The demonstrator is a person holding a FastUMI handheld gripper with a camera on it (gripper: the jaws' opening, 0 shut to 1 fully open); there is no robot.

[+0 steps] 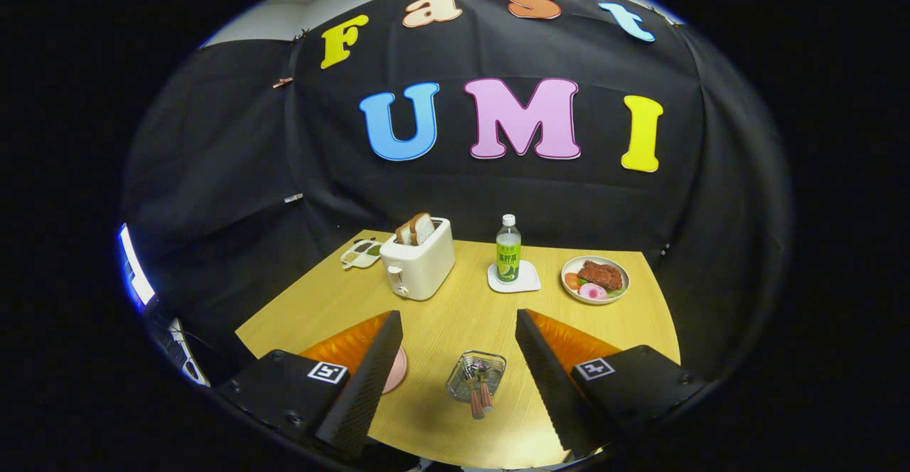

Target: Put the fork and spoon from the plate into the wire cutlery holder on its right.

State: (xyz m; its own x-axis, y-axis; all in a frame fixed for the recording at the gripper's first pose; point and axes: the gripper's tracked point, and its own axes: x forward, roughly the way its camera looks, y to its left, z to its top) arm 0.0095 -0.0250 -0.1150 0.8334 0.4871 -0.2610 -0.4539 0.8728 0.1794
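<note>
The wire cutlery holder (476, 375) stands on the wooden table (462, 315), below and between my two fingers. Two pieces of cutlery (479, 392) with pinkish-brown handles rest inside it, handles sticking out toward me; I take them for the fork and spoon but cannot tell which is which. A pink plate (396, 370) lies left of the holder, mostly hidden behind my left finger (370, 376). My gripper (458, 330) hangs above the table, open wide, with nothing held between the fingers.
A white toaster (418, 267) with bread slices stands at the back left, a small tray (361, 253) behind it. A green-labelled bottle (507, 250) sits on a white coaster (513, 278) in the middle. A plate of food (595, 279) lies at the back right.
</note>
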